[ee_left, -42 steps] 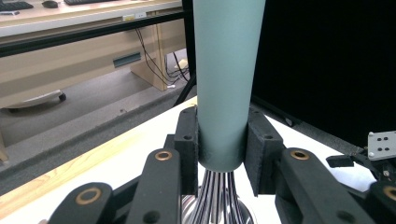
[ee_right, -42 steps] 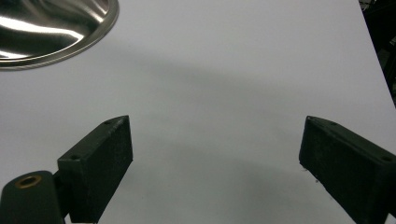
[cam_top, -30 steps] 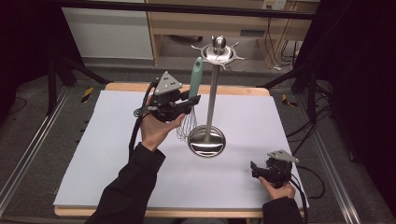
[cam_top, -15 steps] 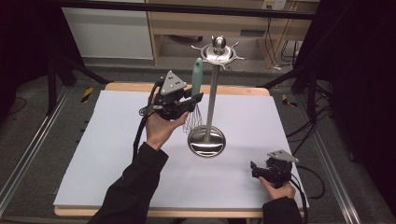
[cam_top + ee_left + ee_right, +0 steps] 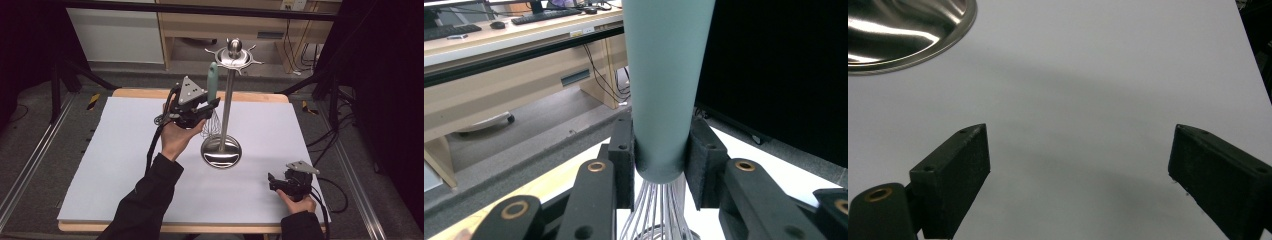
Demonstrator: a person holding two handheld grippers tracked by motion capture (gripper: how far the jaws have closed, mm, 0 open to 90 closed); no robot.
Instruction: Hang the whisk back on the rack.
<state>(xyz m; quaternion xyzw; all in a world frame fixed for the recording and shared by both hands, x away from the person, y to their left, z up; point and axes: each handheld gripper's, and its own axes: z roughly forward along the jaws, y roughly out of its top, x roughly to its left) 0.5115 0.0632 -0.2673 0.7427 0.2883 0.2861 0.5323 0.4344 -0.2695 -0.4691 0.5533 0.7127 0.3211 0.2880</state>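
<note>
Holding the whisk (image 5: 664,90) handle-up, clamped in your left gripper (image 5: 197,107) beside the stand (image 5: 226,115), you probably need its hook next; right gripper (image 5: 1078,185) rests agape.

Black sleeves (image 5: 145,205), black claws (image 5: 210,107).

text: none legible | labels: none | numbers: none | signs: none
</note>
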